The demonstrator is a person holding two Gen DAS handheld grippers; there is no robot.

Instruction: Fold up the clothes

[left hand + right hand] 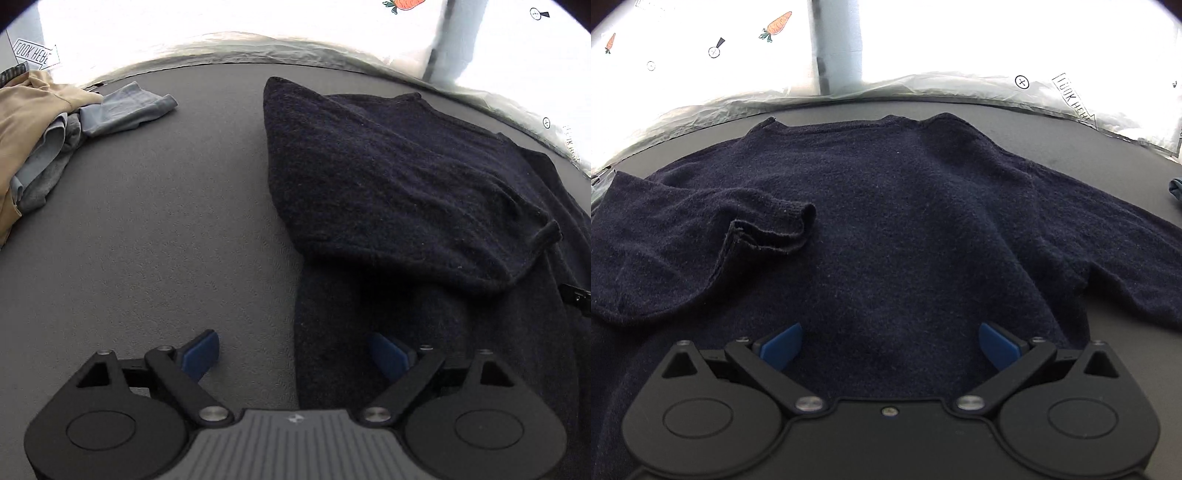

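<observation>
A dark navy knit sweater (886,221) lies flat on the dark grey table (147,240), neckline at the far edge. Its left sleeve (701,229) is folded in over the body, cuff toward the middle; this sleeve also shows in the left wrist view (388,177). The right sleeve (1108,258) stretches out to the right. My left gripper (295,354) is open above the sweater's left side edge, holding nothing. My right gripper (890,341) is open above the sweater's lower body, holding nothing.
A pile of other clothes, tan (29,118), grey and light blue (125,107), lies at the far left of the table. A blue cloth item (1176,188) sits at the right edge. White plastic sheeting (701,107) borders the table's far edge.
</observation>
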